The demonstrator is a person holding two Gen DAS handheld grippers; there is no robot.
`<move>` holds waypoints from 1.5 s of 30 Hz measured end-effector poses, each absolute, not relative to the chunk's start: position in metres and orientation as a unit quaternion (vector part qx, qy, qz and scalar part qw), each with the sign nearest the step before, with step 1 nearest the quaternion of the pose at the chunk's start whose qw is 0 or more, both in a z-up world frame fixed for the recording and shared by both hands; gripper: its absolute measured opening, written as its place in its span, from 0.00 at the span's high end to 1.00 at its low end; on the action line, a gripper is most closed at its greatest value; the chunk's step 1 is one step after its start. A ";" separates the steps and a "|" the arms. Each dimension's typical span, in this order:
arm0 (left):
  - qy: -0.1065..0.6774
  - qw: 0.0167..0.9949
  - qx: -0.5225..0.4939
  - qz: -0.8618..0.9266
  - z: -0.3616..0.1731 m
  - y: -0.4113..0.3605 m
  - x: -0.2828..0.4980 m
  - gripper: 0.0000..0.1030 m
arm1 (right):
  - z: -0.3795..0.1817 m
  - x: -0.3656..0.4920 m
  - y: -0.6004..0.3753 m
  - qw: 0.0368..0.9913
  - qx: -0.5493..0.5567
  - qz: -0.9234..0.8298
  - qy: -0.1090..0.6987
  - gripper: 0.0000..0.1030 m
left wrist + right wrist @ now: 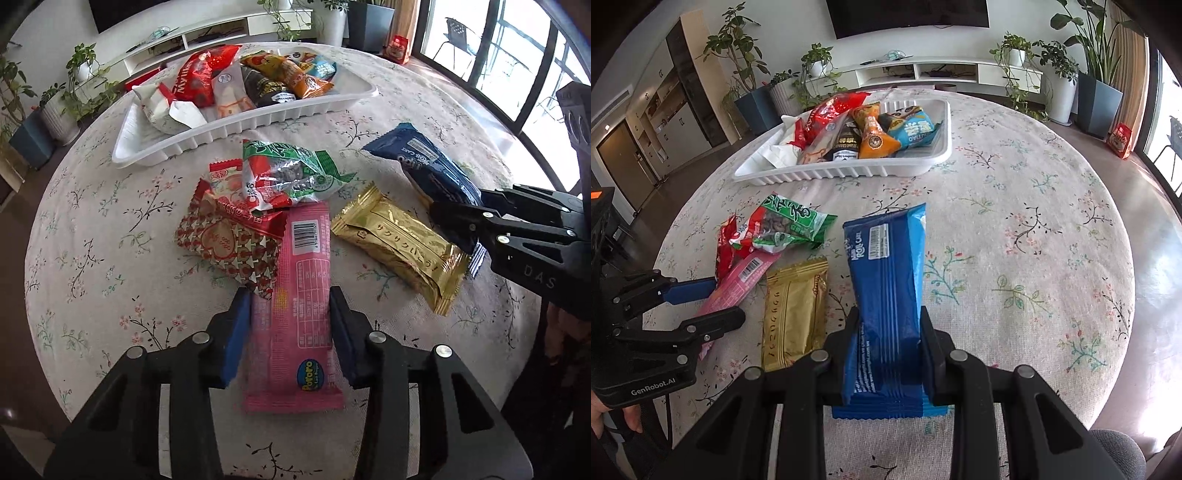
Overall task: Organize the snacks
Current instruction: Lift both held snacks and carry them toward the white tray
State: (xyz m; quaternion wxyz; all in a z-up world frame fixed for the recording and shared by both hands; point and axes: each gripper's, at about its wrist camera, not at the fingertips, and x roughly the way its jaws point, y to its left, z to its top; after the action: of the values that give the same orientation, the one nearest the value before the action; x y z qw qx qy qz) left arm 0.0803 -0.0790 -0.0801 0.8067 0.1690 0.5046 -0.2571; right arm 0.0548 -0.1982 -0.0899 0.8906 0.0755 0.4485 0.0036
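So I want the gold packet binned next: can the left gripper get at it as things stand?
Probably not yet: the left gripper straddles the pink bar. The gold packet lies uncovered just beside it, so once freed, the way looks clear.

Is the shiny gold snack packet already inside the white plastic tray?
No, the shiny gold snack packet lies on the floral tablecloth, well short of the white plastic tray.

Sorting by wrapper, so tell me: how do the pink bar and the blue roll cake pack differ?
The pink bar lies flat on the tablecloth; the blue pack tilts up off it. The pink bar sits between the left gripper pads; the blue pack is clamped in the right gripper. Both are long, sealed and outside the white tray.
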 end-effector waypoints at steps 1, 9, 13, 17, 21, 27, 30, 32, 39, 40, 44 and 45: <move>0.509 0.802 0.170 -0.263 -0.080 -0.079 0.080 0.62 | -0.090 0.054 -0.198 0.891 0.074 0.003 0.448 0.71; 0.540 0.764 0.202 -0.289 -0.080 -0.088 0.094 0.58 | -0.090 0.054 -0.198 0.891 0.074 0.004 0.448 0.71; 0.547 0.765 0.207 -0.272 -0.082 -0.085 0.097 0.28 | -0.090 0.054 -0.198 0.891 0.073 0.003 0.448 0.71; 0.555 0.757 0.206 -0.278 -0.089 -0.078 0.101 0.11 | -0.090 0.053 -0.198 0.891 0.073 0.004 0.447 0.71; 0.547 0.750 0.215 -0.302 -0.085 -0.085 0.103 0.28 | -0.090 0.053 -0.197 0.892 0.070 0.003 0.446 0.71; 0.537 0.748 0.228 -0.316 -0.080 -0.097 0.107 0.65 | -0.090 0.053 -0.196 0.892 0.070 0.006 0.447 0.71; 0.533 0.751 0.221 -0.321 -0.077 -0.096 0.105 0.72 | -0.090 0.052 -0.194 0.892 0.069 0.011 0.446 0.71; 0.528 0.758 0.208 -0.322 -0.076 -0.091 0.100 0.78 | -0.090 0.052 -0.195 0.892 0.072 0.013 0.446 0.71; 0.509 0.781 0.167 -0.322 -0.068 -0.070 0.085 0.80 | -0.085 0.044 -0.203 0.896 0.098 0.010 0.432 0.72; 0.506 0.784 0.160 -0.323 -0.066 -0.066 0.083 0.80 | -0.084 0.042 -0.204 0.897 0.102 0.010 0.430 0.72; 0.492 0.795 0.140 -0.327 -0.059 -0.059 0.069 0.80 | -0.081 0.035 -0.208 0.898 0.118 0.006 0.423 0.72; 0.489 0.797 0.136 -0.328 -0.057 -0.057 0.068 0.80 | -0.081 0.034 -0.209 0.898 0.121 0.005 0.422 0.72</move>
State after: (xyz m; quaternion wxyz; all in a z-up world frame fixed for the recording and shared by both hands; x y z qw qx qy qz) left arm 0.0677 -0.0575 -0.0567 0.7969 0.1364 0.4889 -0.3277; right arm 0.0338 -0.2089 -0.0807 0.8983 0.1213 0.4223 0.0047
